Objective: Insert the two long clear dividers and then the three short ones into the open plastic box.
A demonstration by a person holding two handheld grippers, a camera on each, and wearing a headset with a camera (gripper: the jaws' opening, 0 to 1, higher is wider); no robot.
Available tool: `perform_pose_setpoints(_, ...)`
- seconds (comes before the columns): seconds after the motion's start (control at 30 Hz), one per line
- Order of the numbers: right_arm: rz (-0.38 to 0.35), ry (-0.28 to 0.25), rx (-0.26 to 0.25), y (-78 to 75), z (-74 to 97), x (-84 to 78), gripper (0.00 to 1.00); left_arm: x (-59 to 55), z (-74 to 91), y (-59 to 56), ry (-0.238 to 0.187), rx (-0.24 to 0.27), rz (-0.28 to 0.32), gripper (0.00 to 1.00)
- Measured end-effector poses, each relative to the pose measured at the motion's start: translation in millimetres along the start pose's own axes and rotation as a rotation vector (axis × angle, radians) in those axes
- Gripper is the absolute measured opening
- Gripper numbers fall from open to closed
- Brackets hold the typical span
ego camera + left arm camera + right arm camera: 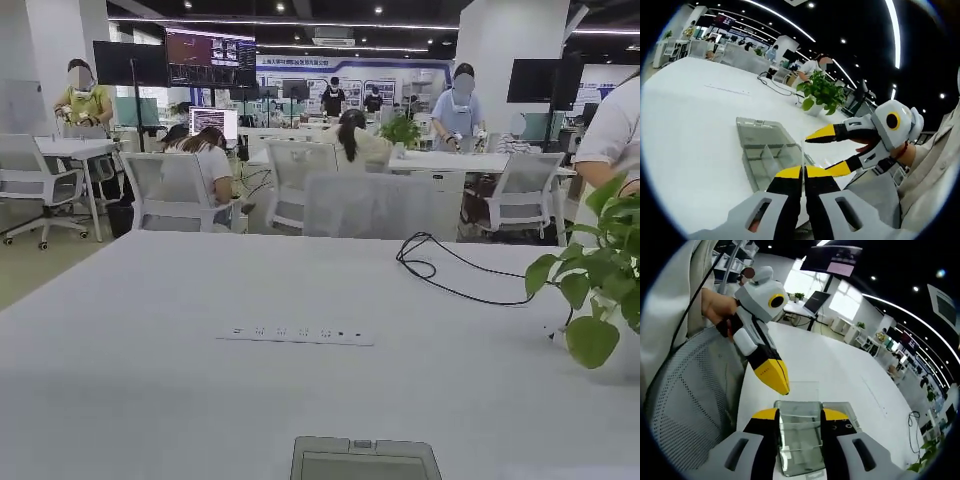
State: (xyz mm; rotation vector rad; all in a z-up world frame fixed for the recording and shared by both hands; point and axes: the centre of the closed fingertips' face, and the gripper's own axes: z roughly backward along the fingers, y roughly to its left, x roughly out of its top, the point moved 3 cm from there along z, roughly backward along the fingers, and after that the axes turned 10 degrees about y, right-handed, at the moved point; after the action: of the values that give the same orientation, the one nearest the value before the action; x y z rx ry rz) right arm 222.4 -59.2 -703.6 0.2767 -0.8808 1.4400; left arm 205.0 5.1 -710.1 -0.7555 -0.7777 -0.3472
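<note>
Left gripper view, left to right: open box (pixel 760 145) on white table (pixel 690 125), left of centre. Left gripper (pixel 802 172) bottom centre, jaws pressed together on thin clear divider (pixel 802 154), seen edge-on above box. Right gripper (pixel 816 155) at right, jaws spread, nothing held.

Judgement: task under way, held divider not yet seated. Faint partition lines inside box, but count and length unclear through clear plastic. Head view: box cut off at bottom edge of frame.

Clear glossy plastic box (pixel 760 135) on a matt white table (pixel 690 125).
</note>
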Motion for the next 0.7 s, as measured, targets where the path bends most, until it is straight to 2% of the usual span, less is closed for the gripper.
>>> perform_pose_setpoints(0.1, -0.061, -0.035, 0.029, 0.1, 3.1, 1.6, 0.34, 0.5, 3.7, 3.1, 0.026, 0.010, -0.095, 0.00)
perform_pose_setpoints(0.23, -0.122, -0.069, 0.066, -1.1, 7.1, 4.3, 0.34, -0.9, 6.6, 4.3, 0.078, 0.013, -0.171, 0.00)
perform_pose_setpoints(0.27, -0.131, -0.079, 0.083, -0.6, 8.4, 5.2, 0.33, -1.1, 7.7, 3.4, 0.095, 0.007, -0.235, 0.00)
perform_pose_setpoints(0.43, -0.121, -0.088, 0.140, 3.5, 10.4, 4.5, 0.31, -2.7, 11.1, 2.6, 0.143, -0.002, -0.381, 0.00)
perform_pose_setpoints(0.6, -0.112, -0.080, 0.178, 6.7, 10.7, 1.1, 0.31, -8.7, 10.8, 1.2, 0.176, -0.018, -0.480, 0.00)
perform_pose_setpoints(0.7, -0.110, -0.080, 0.209, 10.3, 10.2, 0.1, 0.30, -11.1, 10.5, -3.6, 0.178, -0.044, -0.537, 0.00)
